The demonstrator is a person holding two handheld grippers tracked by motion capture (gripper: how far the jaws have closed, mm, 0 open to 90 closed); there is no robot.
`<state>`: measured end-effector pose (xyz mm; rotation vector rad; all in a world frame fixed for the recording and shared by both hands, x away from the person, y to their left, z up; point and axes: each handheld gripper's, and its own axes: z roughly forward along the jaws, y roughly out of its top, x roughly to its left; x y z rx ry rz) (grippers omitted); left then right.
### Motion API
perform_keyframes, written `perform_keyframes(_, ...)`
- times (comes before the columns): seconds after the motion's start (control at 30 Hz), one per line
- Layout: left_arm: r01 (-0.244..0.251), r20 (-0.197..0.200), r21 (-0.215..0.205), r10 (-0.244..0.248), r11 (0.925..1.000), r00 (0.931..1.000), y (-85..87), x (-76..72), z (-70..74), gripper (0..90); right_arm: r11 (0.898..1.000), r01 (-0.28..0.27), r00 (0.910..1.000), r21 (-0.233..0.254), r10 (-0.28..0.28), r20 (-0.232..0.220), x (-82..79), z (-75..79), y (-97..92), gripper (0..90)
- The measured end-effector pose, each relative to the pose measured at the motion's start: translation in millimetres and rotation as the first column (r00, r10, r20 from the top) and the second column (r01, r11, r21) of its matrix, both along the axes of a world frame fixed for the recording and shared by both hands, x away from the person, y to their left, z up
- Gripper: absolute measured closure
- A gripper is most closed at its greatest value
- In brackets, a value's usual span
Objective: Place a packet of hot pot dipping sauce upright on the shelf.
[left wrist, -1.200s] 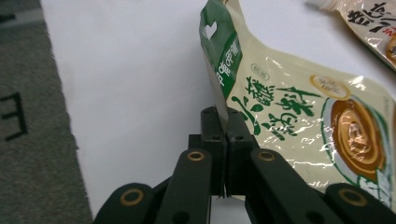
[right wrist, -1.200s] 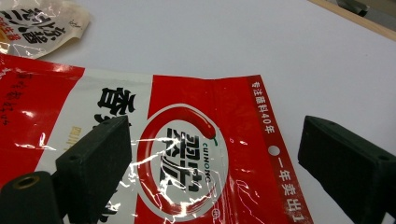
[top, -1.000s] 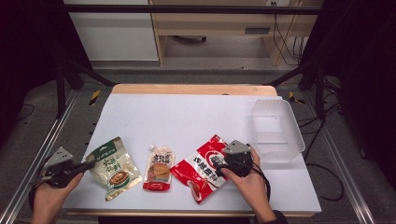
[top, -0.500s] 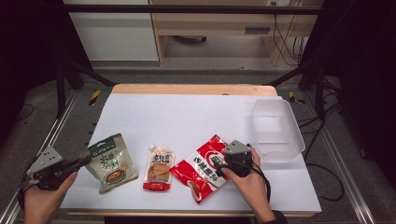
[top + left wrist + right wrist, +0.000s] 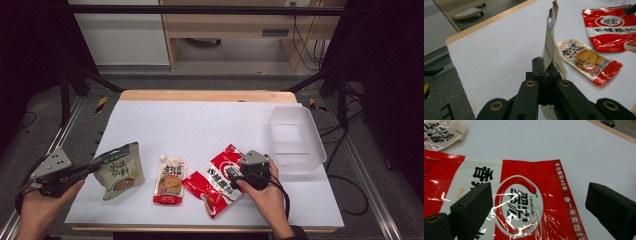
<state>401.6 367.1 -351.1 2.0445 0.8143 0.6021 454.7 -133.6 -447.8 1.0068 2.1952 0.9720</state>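
Green pouch edge-on, clamped in left hand-held gripper, its lower part seemingly hidden behind the jaws.

The bench fills the middle of the high view, white on top with a wooden edge along its far side. A clear tub stands at its right side, middle right of the frame. A red pouch lies flat at lower centre, slanted, and a small yellow pouch lies just left of it, close but apart. The upper and left parts of the white top are bare.
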Motion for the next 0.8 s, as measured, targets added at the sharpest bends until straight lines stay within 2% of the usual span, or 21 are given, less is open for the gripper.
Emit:
perform_keyframes(0.07,0.008,0.007,0.016,-0.009,0.9998,0.9999,-0.8,3.1,7.3,90.0,1.0,-0.027,0.9996,0.015,0.027,-0.001,-0.1,5.0,5.7,9.8)
perform_keyframes(0.1,0.008,0.008,0.039,-0.008,0.9992,0.9999,-1.4,5.3,11.8,90.0,0.999,-0.046,0.9989,0.022,0.046,-0.006,0.0,7.7,9.3,10.2)
perform_keyframes(0.2,0.008,0.012,0.073,-0.009,0.9973,0.9999,-3.1,8.6,21.1,90.0,0.994,-0.108,0.9941,-0.001,0.108,-0.016,-1.1,16.9,22.2,10.1)
perform_keyframes(0.23,0.01,0.014,0.093,-0.012,0.9956,0.9998,-3.4,10.0,25.1,90.0,0.991,-0.132,0.991,0.003,0.132,-0.02,-1.5,19.9,26.3,10.1)
perform_keyframes(0.3,0.013,0.011,0.106,-0.014,0.9942,0.9998,-4.0,12.5,29.2,90.0,0.98,-0.197,0.98,-0.038,0.195,-0.037,-1.6,28.1,38.5,9.8)
perform_keyframes(0.33,0.017,0.009,0.104,-0.018,0.9945,0.9998,-4.3,14.0,30.8,90.0,0.98,-0.197,0.98,-0.038,0.195,-0.037,-1.6,28.1,38.5,9.5)
perform_keyframes(0.37,0.026,0.008,0.103,-0.027,0.9944,0.9996,-4.6,15.5,32.3,90.0,0.971,-0.23,0.973,-0.058,0.228,-0.032,-0.6,34.5,45.0,10.0)
perform_keyframes(0.4,0.032,0.008,0.102,-0.033,0.9943,0.9994,-5.0,16.7,33.3,90.0,0.971,-0.23,0.973,-0.058,0.228,-0.032,-0.6,34.5,45.0,10.0)
perform_keyframes(0.43,0.039,0.007,0.1,-0.04,0.9942,0.9992,-5.5,18.4,34.6,90.0,0.963,-0.262,0.9648,-0.062,0.259,-0.042,0.7,41.0,50.7,10.8)
perform_keyframes(0.47,0.044,0.007,0.101,-0.045,0.9939,0.9989,-6.5,19.9,35.7,90.0,0.963,-0.262,0.9648,-0.062,0.259,-0.042,0.7,41.0,50.7,10.8)
perform_keyframes(0.5,0.055,0.005,0.099,-0.055,0.9936,0.9985,-8.1,21.9,37.3,90.0,0.958,-0.279,0.9602,-0.069,0.276,-0.043,1.2,44.5,54.0,10.7)
perform_keyframes(0.53,0.062,0.004,0.095,-0.062,0.9936,0.9981,-9.9,23.2,38.6,90.0,0.944,-0.319,0.9469,-0.085,0.315,-0.067,3.5,52.7,60.9,10.3)
perform_keyframes(0.57,0.065,0.006,0.098,-0.066,0.9931,0.9978,-11.7,24.0,39.7,90.0,0.944,-0.319,0.9469,-0.085,0.315,-0.067,3.5,52.7,60.9,10.3)
perform_keyframes(0.6,0.072,0.006,0.104,-0.073,0.992,0.9973,-15.2,25.3,41.9,90.0,0.938,-0.332,0.9424,-0.096,0.327,-0.072,4.3,55.4,62.9,10.5)
perform_keyframes(0.67,0.088,0.013,0.116,-0.09,0.9894,0.9958,-21.0,27.9,45.8,90.0,0.921,-0.368,0.9294,-0.13,0.361,-0.078,6.9,63.6,68.2,15.1)
perform_keyframes(0.7,0.098,0.014,0.123,-0.1,0.9876,0.9949,-23.8,29.5,47.9,90.0,0.907,-0.393,0.9192,-0.151,0.385,-0.082,9.8,70.1,71.3,16.7)
perform_keyframes(0.73,0.101,0.017,0.124,-0.103,0.9872,0.9945,-27.0,31.4,49.6,90.0,0.907,-0.393,0.9192,-0.151,0.385,-0.082,9.8,70.1,71.3,16.7)
perform_keyframes(0.8,0.121,0.024,0.125,-0.124,0.9848,0.9919,-33.8,36.5,53.2,90.0,0.899,-0.408,0.9132,-0.16,0.402,-0.07,14.5,74.9,72.5,18.4)
